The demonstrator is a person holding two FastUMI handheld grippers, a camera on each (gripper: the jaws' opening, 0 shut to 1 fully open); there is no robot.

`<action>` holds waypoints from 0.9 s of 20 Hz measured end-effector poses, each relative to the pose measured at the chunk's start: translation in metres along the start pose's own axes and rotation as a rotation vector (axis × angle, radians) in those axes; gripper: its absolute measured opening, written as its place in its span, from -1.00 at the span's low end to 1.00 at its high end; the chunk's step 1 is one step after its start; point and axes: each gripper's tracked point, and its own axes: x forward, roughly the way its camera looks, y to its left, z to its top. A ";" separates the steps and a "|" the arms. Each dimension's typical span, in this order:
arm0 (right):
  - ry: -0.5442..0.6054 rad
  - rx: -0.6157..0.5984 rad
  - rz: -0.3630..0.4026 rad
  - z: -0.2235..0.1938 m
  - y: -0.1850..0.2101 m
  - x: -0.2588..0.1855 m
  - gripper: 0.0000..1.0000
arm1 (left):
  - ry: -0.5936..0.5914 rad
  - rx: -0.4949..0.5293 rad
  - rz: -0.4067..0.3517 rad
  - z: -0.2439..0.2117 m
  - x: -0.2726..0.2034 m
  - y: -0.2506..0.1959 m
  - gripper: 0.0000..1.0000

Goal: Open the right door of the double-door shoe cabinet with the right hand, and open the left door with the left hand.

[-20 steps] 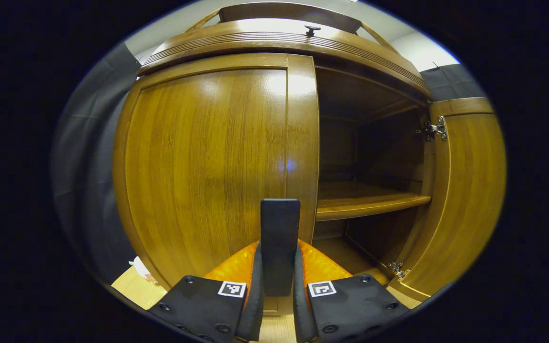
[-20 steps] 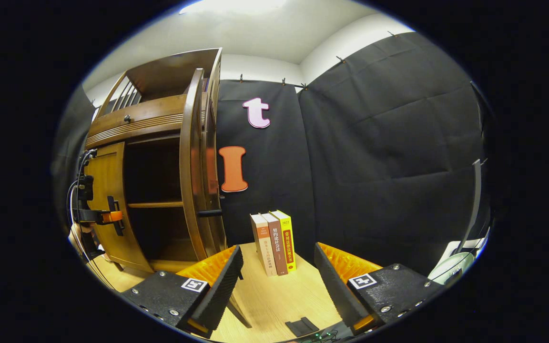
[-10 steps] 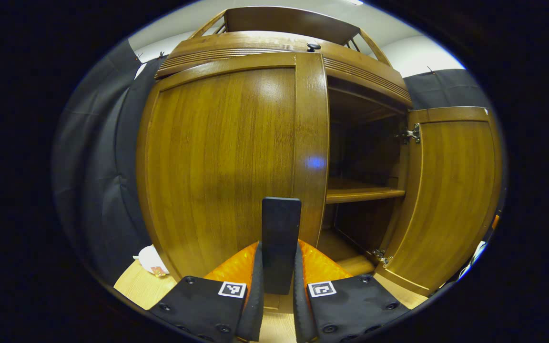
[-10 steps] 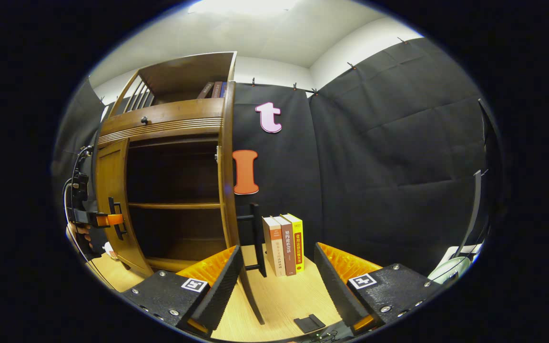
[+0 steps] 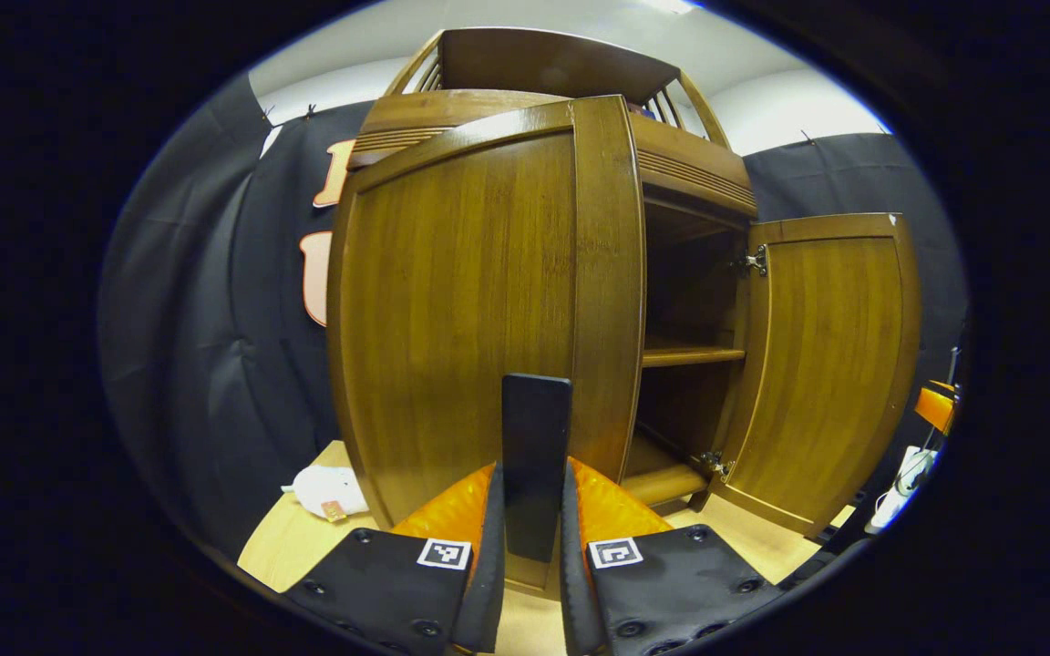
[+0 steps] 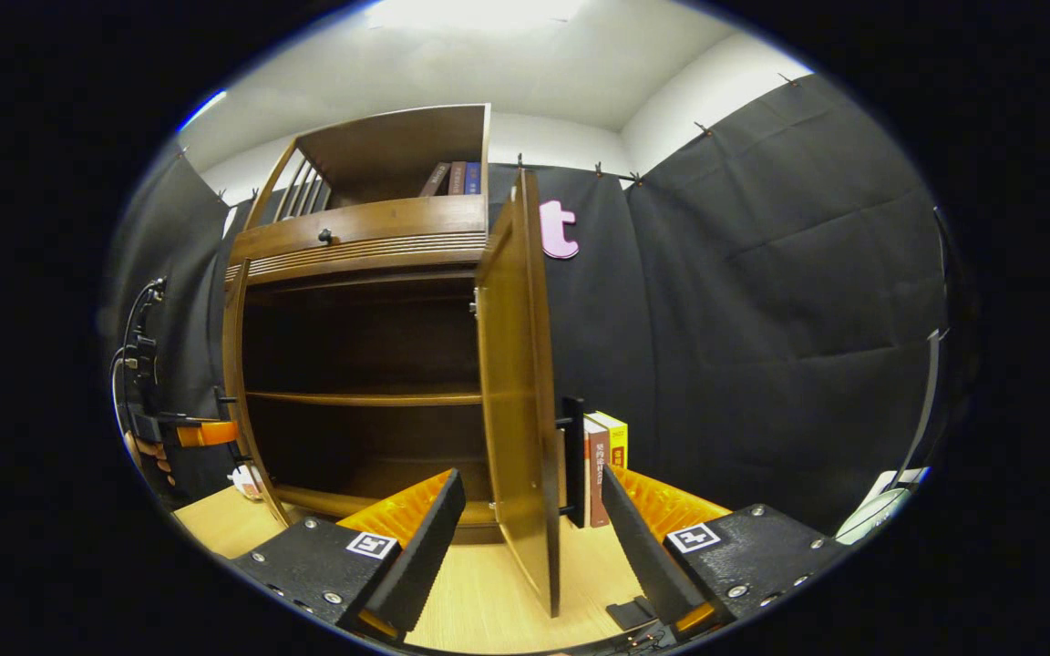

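In the left gripper view, a small white object (image 5: 324, 492) lies on the wooden table (image 5: 283, 538) at the far left, near the foot of the shoe cabinet (image 5: 561, 128); to its right the left door (image 5: 470, 301) stands swung out from the cabinet front, its outer face towards the camera; the left claw (image 5: 534, 510) is closed on the door's black handle (image 5: 536, 456), both fingers pressed against the flat bar from either side; right of the door edge the cabinet's dark interior shows, with one shelf (image 5: 691, 355) across it; further right the right door (image 5: 830, 364) stands fully open, its inner face and hinges visible.

In the right gripper view, the left claw (image 6: 206, 434) shows small at the far left, held by a hand (image 6: 149, 451) against the left door (image 6: 235, 383), which is seen nearly edge-on; next comes the open cabinet (image 6: 361, 237), with its shelf (image 6: 361, 397) and a few books (image 6: 452, 178) in the upper rack; the right door (image 6: 516, 383) stands wide open, pointing towards the camera, its black handle (image 6: 572, 460) on the far face; the right claw (image 6: 525, 547) is spread wide and holds nothing, the door's lower edge lying between its fingers but clear of both; upright books (image 6: 605, 456) stand on the table (image 6: 479, 601) just beyond the handle; a white object (image 6: 880, 506) sits at the far right.
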 end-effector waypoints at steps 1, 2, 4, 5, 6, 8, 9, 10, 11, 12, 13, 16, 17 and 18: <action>0.000 0.002 0.014 0.000 0.008 -0.001 0.85 | -0.003 -0.002 0.005 0.000 -0.006 0.003 -0.34; 0.000 0.004 0.031 0.002 0.016 0.000 0.84 | -0.004 -0.002 0.010 -0.002 -0.013 0.009 -0.34; 0.002 0.003 0.057 0.001 0.027 0.001 0.84 | -0.004 0.006 0.022 -0.002 -0.028 0.022 -0.34; 0.004 0.001 0.067 0.000 0.032 0.000 0.84 | -0.007 0.002 0.037 -0.001 -0.033 0.030 -0.40; 0.006 -0.001 0.079 -0.002 0.039 0.000 0.84 | -0.016 -0.002 0.036 0.001 -0.036 0.032 -0.47; 0.015 0.002 0.098 -0.006 0.051 -0.001 0.84 | -0.021 -0.011 0.037 -0.001 -0.047 0.040 -0.54; 0.019 0.004 0.108 -0.008 0.056 -0.001 0.84 | -0.018 -0.009 0.040 -0.001 -0.051 0.045 -0.46; 0.019 0.002 0.117 -0.009 0.061 -0.001 0.84 | -0.020 -0.007 0.040 -0.002 -0.053 0.051 -0.54; 0.022 -0.001 0.121 -0.009 0.064 0.000 0.84 | -0.019 -0.013 0.041 -0.002 -0.057 0.056 -0.46; 0.024 -0.003 0.125 -0.009 0.066 0.002 0.85 | -0.018 -0.017 0.040 -0.001 -0.060 0.059 -0.54; 0.023 -0.002 0.131 -0.009 0.071 0.005 0.85 | -0.015 -0.019 0.041 -0.002 -0.064 0.062 -0.54; 0.018 0.002 0.144 -0.008 0.083 0.009 0.85 | -0.014 -0.002 0.052 -0.002 -0.072 0.076 -0.55; 0.021 0.004 0.146 -0.009 0.086 0.010 0.94 | -0.014 -0.002 0.061 -0.002 -0.075 0.080 -0.55; 0.025 0.005 0.149 -0.010 0.089 0.011 0.85 | -0.017 0.003 0.082 0.001 -0.078 0.086 -0.55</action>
